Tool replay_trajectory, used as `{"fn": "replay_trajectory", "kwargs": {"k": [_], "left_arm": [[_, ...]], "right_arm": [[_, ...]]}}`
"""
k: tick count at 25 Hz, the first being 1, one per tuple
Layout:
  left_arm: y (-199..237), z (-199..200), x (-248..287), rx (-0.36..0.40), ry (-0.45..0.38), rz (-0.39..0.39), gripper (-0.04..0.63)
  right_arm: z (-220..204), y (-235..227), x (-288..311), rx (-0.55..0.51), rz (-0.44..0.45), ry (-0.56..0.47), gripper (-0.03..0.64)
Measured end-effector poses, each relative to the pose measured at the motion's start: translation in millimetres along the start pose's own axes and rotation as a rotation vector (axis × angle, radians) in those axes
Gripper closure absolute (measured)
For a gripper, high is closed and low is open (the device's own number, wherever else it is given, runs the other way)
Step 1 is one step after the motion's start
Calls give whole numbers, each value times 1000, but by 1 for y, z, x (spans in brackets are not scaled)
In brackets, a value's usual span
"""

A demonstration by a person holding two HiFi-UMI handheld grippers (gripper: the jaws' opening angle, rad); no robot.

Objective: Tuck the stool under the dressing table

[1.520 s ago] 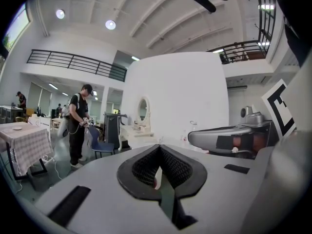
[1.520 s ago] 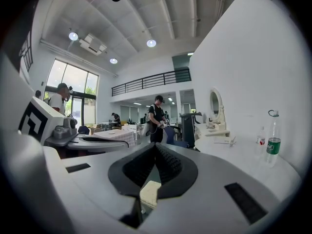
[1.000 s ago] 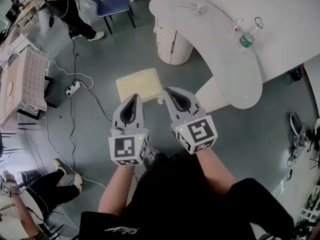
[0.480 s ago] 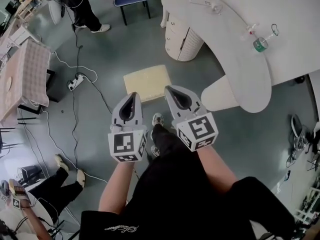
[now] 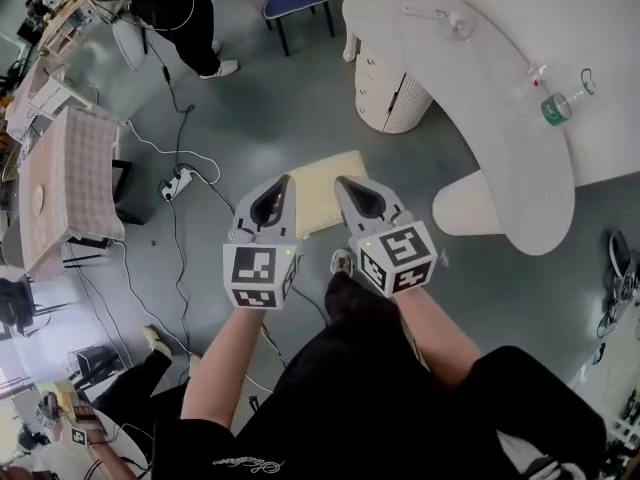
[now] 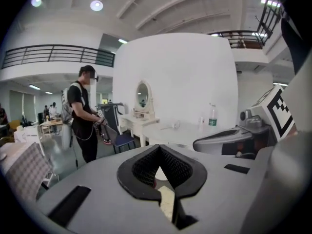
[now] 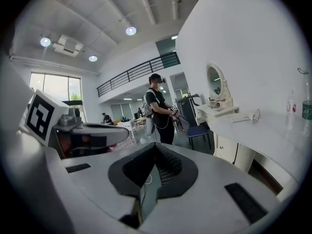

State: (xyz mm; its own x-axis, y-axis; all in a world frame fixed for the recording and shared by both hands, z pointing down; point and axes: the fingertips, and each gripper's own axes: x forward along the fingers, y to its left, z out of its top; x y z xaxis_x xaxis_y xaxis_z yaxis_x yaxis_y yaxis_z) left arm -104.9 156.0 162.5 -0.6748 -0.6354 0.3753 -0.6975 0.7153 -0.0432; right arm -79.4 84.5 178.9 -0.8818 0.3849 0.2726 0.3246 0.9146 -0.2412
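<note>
2 claws: left claw (image 5: 283,184) & right claw (image 5: 344,184), both clenched, empty. 1 stool (image 5: 320,171) on floor, near 1 tabletop (image 5: 470,98) w/ 1 green-label bottle (image 5: 553,108).

Setting: you stand in a hall-like lab set, with a railed mezzanine (image 6: 53,56) overhead, cables (image 5: 152,144) and a power strip (image 5: 178,181) across the grey floor (image 5: 280,108), and a white bench (image 5: 470,98) with an oval mirror (image 6: 143,93) staged among them.
</note>
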Motion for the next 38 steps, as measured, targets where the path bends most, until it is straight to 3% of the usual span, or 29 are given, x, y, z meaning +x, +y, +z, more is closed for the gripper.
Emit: {"fn": "replay_trajectory", "kwargs": {"k": [2, 6, 9, 13, 18, 22, 29, 33, 38], "left_arm": [[2, 9, 14, 127, 98, -104, 590], [-9, 15, 9, 465, 335, -371, 591], [0, 29, 15, 561, 376, -460, 590], [-5, 32, 55, 543, 339, -524, 591], [-11, -37, 98, 488, 377, -585, 591], [4, -96, 124, 483, 396, -638, 590], [24, -182, 179, 497, 440, -821, 591], [38, -264, 201, 483, 534, -856, 591], [40, -354, 219, 450, 687, -887, 590]], "right_arm": [[0, -13, 18, 16, -6, 31, 611], [-9, -32, 39, 31, -15, 86, 611], [-17, -27, 61, 4, 11, 90, 611], [-37, -38, 79, 31, -23, 89, 611], [-65, -64, 87, 210, -214, 51, 611], [-96, -79, 102, 261, -359, 57, 611], [-186, -84, 115, 432, -614, 115, 611], [-254, -79, 139, 528, -694, 165, 611], [-333, -80, 148, 791, -808, 169, 611]]}}
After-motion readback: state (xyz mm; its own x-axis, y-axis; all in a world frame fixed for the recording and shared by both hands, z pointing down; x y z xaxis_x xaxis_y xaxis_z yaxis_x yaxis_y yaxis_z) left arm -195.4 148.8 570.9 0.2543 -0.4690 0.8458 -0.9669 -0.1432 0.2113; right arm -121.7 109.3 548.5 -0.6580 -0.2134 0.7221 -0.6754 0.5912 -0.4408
